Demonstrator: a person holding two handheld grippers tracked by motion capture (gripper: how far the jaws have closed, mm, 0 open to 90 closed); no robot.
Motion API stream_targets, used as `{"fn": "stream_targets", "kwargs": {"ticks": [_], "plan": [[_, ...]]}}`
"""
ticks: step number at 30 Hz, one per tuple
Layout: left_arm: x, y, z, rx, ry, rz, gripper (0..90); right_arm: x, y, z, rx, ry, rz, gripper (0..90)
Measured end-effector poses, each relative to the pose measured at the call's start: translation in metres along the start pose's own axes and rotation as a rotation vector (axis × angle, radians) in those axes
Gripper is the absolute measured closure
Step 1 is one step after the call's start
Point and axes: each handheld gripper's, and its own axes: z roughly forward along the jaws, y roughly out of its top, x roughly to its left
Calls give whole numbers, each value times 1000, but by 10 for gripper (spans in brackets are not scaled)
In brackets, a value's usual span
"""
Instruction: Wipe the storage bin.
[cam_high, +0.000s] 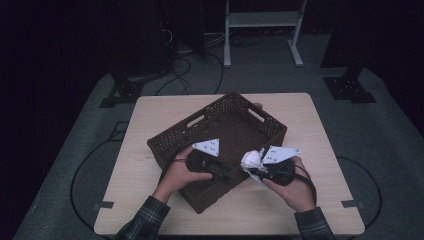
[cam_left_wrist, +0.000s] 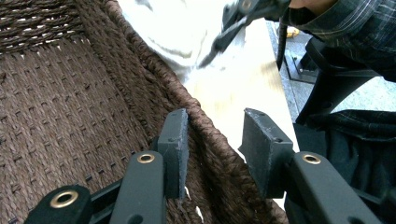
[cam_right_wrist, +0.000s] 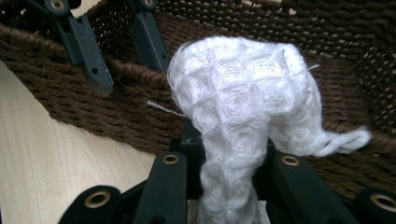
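The white waffle-weave cloth (cam_right_wrist: 243, 116) is bunched up in your right gripper (cam_right_wrist: 229, 154). The jaws are squeezed tight on it, and most of the cloth puffs out above them like a ball. In the high view the cloth (cam_high: 253, 161) hangs in the air right by the near wall of the brown woven basket (cam_high: 172, 137), at about 4 o'clock from the basket's middle. It is not inside yet.

Your left gripper (cam_left_wrist: 212, 140) is at the same wall, over at about 6 o'clock. Its jaws sit one on each side of the basket's rim (cam_left_wrist: 205, 135). The inner jaw touches the weave, but the outer jaw has a gap by it, so the jaws are partly closed and I would not call it a firm grip.

I think the job now is to drop the cloth into the basket. To do it well, lift the cloth so its loose tail (cam_right_wrist: 345, 140) clears the rim, because those threads could catch on the rough weave. Move it toward 11 o'clock, over the bare bottom of the basket (cam_left_wrist: 56, 107). Go low before you open up, so the cloth does not bounce out. Open the jaws wide, since the cloth is packed deep between them and may stick.

Keep your left hand (cam_high: 177, 172) steady so the basket does not slide on the wooden table (cam_high: 310, 130). Keep your two grippers apart, too. They are close together right now.
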Motion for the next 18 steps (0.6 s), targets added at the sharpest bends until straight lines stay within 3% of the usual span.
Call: {"fn": "stream_targets", "kwargs": {"ticks": [4, 18], "plan": [[0, 0, 0, 0, 0, -1, 606, -1, -4, 9, 39, 24, 5, 739], [0, 0, 0, 0, 1, 2, 607, -3, -18, 27, 104, 58, 21, 738]]}}
